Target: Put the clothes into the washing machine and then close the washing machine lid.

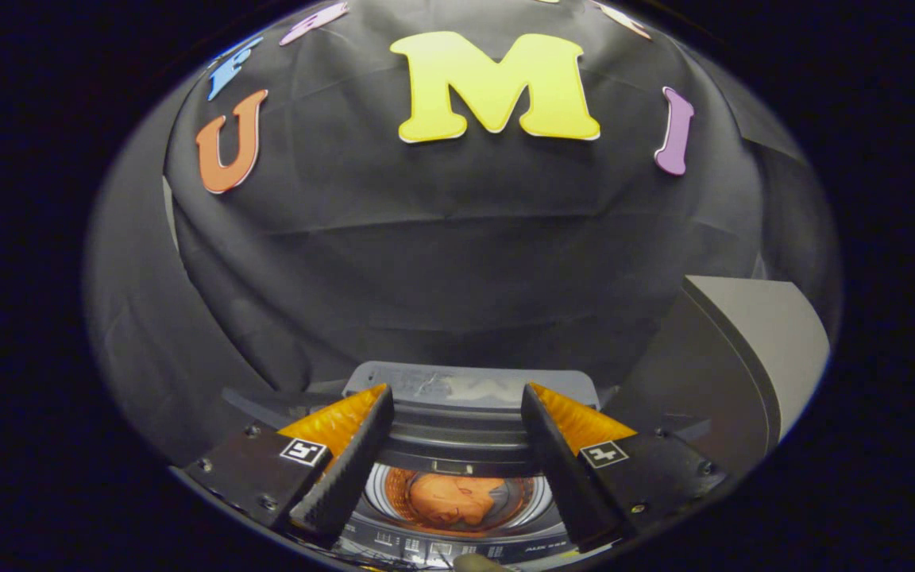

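An orange garment (pixel 451 499) lies bunched in the drum of the top-loading washing machine (pixel 457 457), seen below and between my fingers. My gripper (pixel 457 397) hovers above the machine's opening, open, with nothing between the fingers. The lid (pixel 751 357) stands raised to the right of the opening, its pale underside facing me. The grey rear panel (pixel 469 388) of the machine sits just beyond the fingertips. The control strip (pixel 457 548) with small buttons runs along the near edge of the machine.
Black cloth wall (pixel 457 262) hangs close behind the machine and wraps around both sides. The upright lid takes up the space to the right of my right finger.
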`<state>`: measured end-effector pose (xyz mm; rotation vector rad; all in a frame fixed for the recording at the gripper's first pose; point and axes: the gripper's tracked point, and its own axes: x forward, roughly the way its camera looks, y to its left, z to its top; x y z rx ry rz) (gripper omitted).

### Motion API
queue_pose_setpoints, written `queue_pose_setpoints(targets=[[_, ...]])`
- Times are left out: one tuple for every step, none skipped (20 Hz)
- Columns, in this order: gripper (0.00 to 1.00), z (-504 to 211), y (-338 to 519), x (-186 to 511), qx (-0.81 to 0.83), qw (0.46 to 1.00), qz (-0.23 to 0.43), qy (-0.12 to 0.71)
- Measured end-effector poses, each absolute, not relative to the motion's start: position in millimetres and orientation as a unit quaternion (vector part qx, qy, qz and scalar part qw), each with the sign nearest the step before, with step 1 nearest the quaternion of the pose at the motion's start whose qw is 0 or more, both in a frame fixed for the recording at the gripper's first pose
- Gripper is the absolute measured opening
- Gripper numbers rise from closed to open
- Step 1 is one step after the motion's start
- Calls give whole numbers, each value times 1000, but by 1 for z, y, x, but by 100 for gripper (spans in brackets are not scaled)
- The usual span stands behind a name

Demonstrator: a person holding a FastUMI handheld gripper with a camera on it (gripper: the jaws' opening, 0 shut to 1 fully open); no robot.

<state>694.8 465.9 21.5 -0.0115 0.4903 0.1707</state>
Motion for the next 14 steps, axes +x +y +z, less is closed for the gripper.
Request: queue_pose_setpoints(targets=[[100, 18, 467, 694, -3, 963, 86, 257], [100, 17, 469, 694, 4, 959, 90, 268], [100, 16, 467, 697, 4, 957, 89, 275], [100, 15, 464, 698, -4, 956, 88, 281], [100, 10, 465, 695, -12, 953, 86, 290], [100, 8, 466, 694, -14, 950, 88, 298], [100, 5, 465, 693, -18, 947, 88, 308], [100, 3, 464, 694, -22, 944, 88, 317], [100, -1, 464, 694, -23, 942, 89, 323], [100, -1, 465, 695, -24, 942, 90, 323], [100, -2, 464, 695, -27, 942, 89, 322], [100, -1, 464, 695, -30, 942, 89, 321], [100, -3, 463, 693, -30, 943, 90, 320], [100, -2, 461, 691, -30, 943, 89, 320]])
